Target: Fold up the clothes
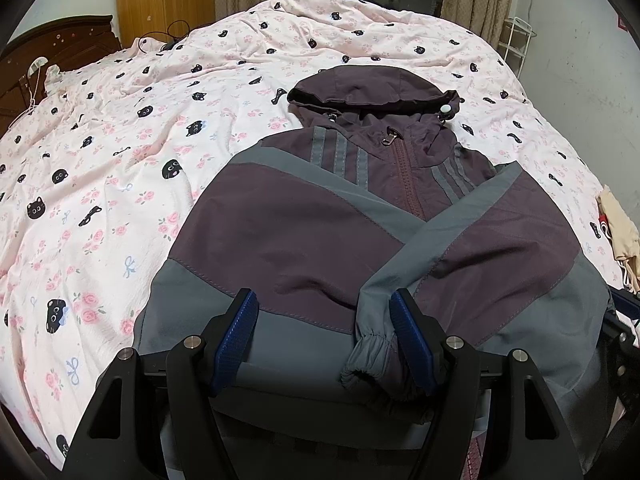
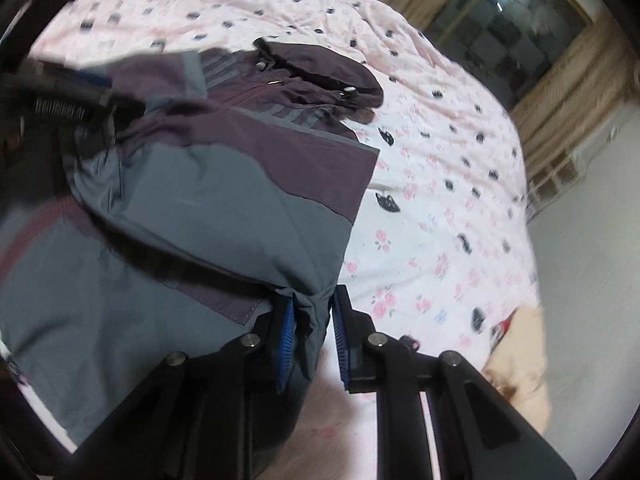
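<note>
Purple jacket (image 1: 360, 216) with grey panels and stripes; pink bedspread (image 1: 120, 140) printed with roses and black cats.

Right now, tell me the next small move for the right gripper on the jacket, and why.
Probably finish closing the right gripper: the jacket hem corner sits bunched between its pads, which look not quite pinched. The left gripper stands open over the sleeve cuff.
</note>
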Motion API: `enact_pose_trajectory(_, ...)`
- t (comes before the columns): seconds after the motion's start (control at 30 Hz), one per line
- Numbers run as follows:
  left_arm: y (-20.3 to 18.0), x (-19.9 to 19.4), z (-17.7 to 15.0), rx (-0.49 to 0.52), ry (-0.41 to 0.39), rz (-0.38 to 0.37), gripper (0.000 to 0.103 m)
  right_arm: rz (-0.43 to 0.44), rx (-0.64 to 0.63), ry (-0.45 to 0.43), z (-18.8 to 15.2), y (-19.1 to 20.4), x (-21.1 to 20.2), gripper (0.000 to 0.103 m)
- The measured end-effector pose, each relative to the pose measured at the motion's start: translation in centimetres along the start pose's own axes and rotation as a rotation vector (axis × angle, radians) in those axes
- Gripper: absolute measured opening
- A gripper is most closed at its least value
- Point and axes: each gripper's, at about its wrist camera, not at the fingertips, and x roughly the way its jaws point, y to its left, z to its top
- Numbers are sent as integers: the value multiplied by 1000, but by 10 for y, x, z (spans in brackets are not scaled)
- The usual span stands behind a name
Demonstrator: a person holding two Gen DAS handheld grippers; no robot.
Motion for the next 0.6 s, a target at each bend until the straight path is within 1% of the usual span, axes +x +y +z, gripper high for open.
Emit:
enact_pose_trajectory(0.07,-1,0,0,5,0,-1,64,55,77,7,-2,-12,0,17)
enact_pose_trajectory(0.2,-4,-1,0,13,-1,-4,64,121,178,15,-5,-26,2,17)
enact_pose_trajectory(0.4,-8,-1,-1,20,2,-11,64,160,250,44,-14,-38,9,17)
enact_pose_trajectory(0.53,-9,0,-1,24,4,-7,64,212,307,74,-23,-46,18,17)
enact_pose_trajectory(0.6,-9,1,-1,23,7,-8,64,220,314,77,-24,-46,20,17)
